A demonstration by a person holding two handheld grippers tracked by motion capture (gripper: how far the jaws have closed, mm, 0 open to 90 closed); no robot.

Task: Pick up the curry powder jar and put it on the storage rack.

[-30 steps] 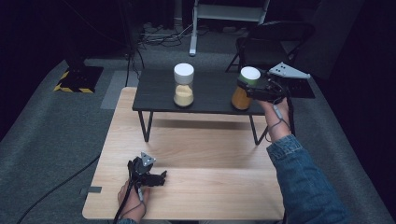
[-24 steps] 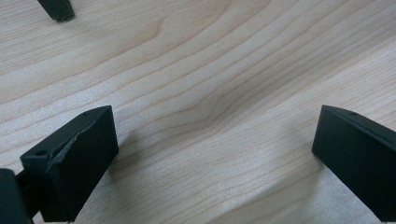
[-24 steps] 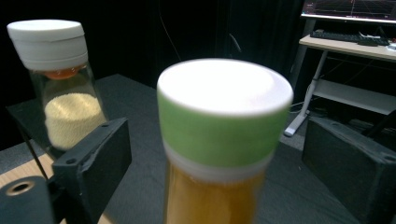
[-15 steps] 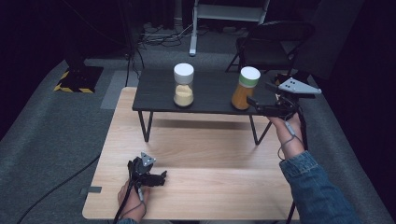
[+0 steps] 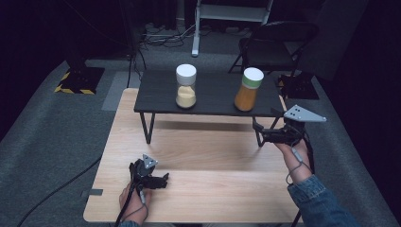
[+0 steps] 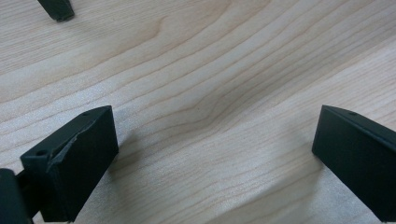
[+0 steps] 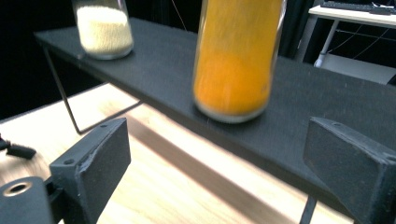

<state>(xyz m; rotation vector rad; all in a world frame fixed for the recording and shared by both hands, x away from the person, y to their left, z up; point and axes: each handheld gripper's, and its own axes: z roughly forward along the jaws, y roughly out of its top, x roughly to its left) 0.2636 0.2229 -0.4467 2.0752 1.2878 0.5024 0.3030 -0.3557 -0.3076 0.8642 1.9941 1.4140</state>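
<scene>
Right gripper (image 5: 259, 134) has released the tall glass jar of orange powder (image 5: 248, 89) and drawn back, jaws just opened, nothing between. Jar stands upright on the black raised shelf (image 5: 213, 97); placement appears complete. Left gripper (image 5: 163, 180) rests apart, empty.

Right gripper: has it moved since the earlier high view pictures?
Yes. The right gripper has drawn back from the orange jar toward the person, now empty below the black shelf's front edge.

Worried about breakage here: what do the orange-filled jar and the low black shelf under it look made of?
The jar looks like clear glass or hard plastic, since its orange contents show through the shiny wall. The shelf has a matte black top, probably painted board, on thin metal-looking legs.
</scene>
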